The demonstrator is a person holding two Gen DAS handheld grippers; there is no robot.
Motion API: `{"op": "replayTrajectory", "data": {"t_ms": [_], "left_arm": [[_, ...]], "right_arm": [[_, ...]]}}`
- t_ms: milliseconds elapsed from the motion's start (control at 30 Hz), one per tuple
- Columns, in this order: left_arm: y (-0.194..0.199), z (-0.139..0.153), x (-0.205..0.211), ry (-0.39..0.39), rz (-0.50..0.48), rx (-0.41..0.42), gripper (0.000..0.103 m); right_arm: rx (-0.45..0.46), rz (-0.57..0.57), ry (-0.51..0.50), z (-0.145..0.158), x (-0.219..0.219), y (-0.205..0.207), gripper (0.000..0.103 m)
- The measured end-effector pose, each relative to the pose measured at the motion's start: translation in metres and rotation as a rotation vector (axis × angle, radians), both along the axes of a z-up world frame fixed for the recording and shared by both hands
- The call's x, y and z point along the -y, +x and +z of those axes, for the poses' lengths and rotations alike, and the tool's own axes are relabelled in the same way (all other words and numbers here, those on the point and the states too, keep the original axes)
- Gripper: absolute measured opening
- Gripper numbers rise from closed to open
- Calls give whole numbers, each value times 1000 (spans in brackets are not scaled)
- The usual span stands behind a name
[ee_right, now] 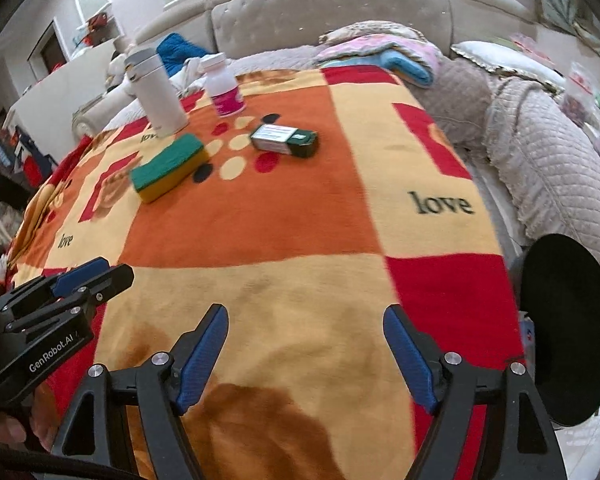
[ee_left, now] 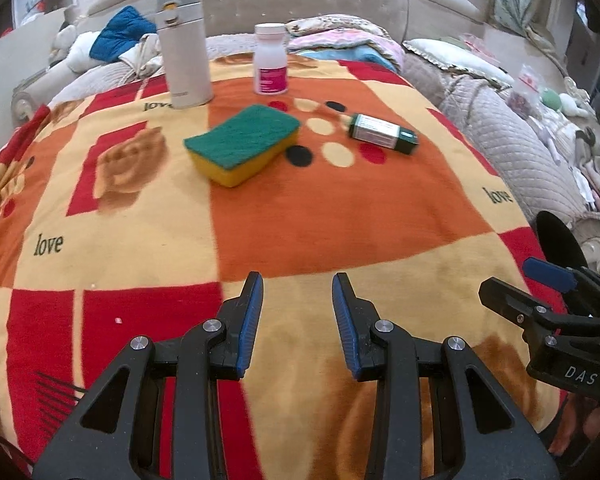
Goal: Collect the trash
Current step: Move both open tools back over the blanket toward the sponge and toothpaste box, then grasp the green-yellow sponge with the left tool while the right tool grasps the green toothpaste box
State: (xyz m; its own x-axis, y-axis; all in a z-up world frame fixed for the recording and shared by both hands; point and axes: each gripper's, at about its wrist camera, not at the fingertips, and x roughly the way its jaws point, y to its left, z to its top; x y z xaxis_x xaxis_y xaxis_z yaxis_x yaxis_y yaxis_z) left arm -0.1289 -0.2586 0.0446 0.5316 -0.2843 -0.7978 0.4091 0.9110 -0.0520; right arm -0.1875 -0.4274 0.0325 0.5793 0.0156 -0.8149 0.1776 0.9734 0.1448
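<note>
On the patterned blanket [ee_left: 340, 208] far ahead lie a green-and-yellow sponge [ee_left: 244, 142] [ee_right: 168, 164] and a small dark green box [ee_left: 382, 134] [ee_right: 284, 140] on its side. Behind them stand a white pill bottle with a pink label [ee_left: 271, 60] [ee_right: 222, 86] and a white flask [ee_left: 184, 50] [ee_right: 156, 92]. My left gripper [ee_left: 297, 284] hovers over the near part of the blanket, jaws apart with nothing between them. My right gripper [ee_right: 306, 312] is beside it, jaws wide and empty. Each one shows at the edge of the other's view.
A round black object [ee_right: 568, 328] [ee_left: 556, 240] sits at the blanket's right edge, close to my right gripper. Quilted grey bedding [ee_right: 540, 160], pillows and a padded headboard [ee_right: 332, 12] surround the blanket. A hand [ee_right: 4, 428] shows at the lower left.
</note>
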Motion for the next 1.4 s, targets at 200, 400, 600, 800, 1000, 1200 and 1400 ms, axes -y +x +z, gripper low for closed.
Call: {"op": "replayTrajectory", "data": {"t_ms": [200, 400, 600, 800, 1000, 1200, 1400], "left_arm": [[11, -4, -13, 5, 23, -12, 34], [29, -5, -25, -6, 33, -39, 34], [51, 3, -35, -17, 50, -36, 34], [78, 12, -33, -49, 17, -75, 43], [107, 19, -23, -77, -33, -82, 59], [135, 14, -8, -8, -109, -79, 60], [151, 7, 2, 37, -164, -54, 60]], "right_arm": [[-17, 40, -6, -4, -15, 14, 78], [-34, 66, -8, -8, -23, 30, 78], [-32, 91, -24, -5, -24, 52, 78], [-25, 104, -90, 5, -3, 91, 78], [-24, 155, -107, 8, 18, 139, 78], [-22, 240, -173, 0, 15, 166, 78], [-31, 299, -240, -8, 12, 186, 78]]}}
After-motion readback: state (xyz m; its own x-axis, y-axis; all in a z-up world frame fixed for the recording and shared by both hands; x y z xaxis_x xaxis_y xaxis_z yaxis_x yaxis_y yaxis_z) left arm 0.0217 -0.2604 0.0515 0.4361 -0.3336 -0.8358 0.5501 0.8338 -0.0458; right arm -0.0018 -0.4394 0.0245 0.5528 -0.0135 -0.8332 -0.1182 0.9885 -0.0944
